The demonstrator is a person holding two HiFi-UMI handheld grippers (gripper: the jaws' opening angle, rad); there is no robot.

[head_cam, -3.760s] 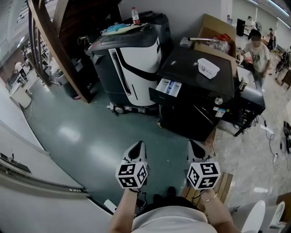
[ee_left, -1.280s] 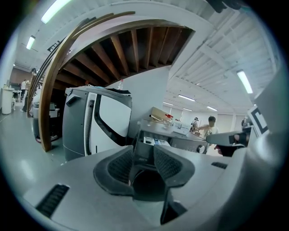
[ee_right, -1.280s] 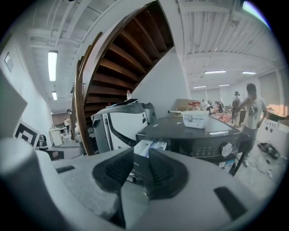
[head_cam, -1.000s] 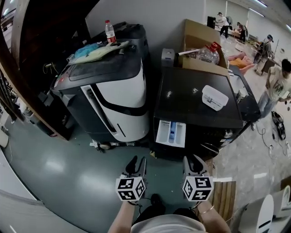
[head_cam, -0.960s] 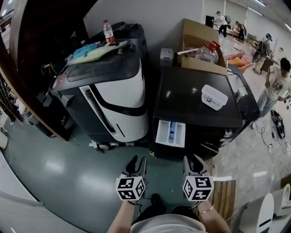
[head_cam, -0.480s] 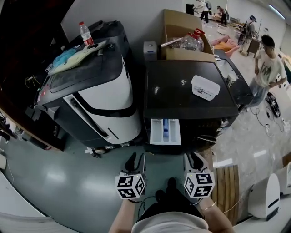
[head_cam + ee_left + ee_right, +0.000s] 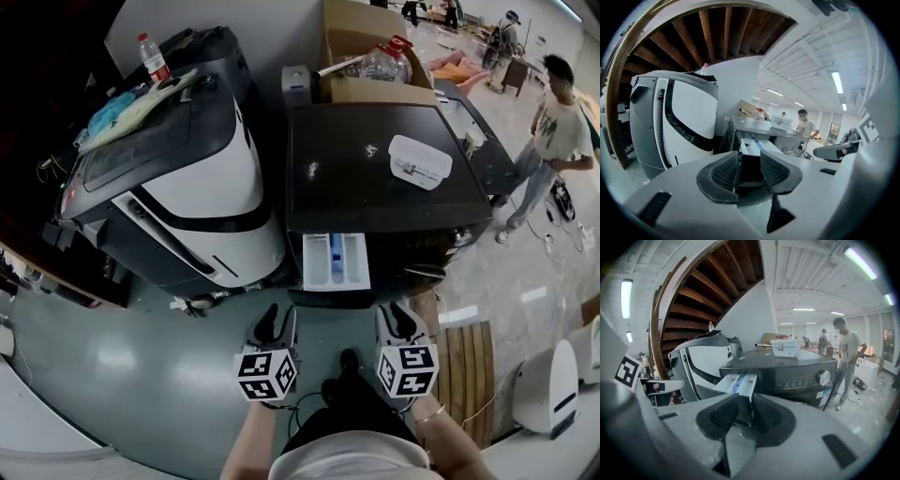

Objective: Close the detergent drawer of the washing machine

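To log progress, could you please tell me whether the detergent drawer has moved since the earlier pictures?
No. The detergent drawer still juts out of the front of the washing machine, about as far as before, with its compartments open to view.

Two grippers (image 7: 279,315) (image 7: 399,315), one washing machine (image 7: 366,192), one detergent drawer (image 7: 336,261), one white tub (image 7: 419,161), one cardboard box (image 7: 370,91).

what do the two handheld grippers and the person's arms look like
The left gripper and right gripper match: pale grey bodies, black fingers with ribbed pads, and a white cube printed with black square markers at the back of each. The forearms are bare, with a thin bracelet on the right wrist. The person wears a white top.
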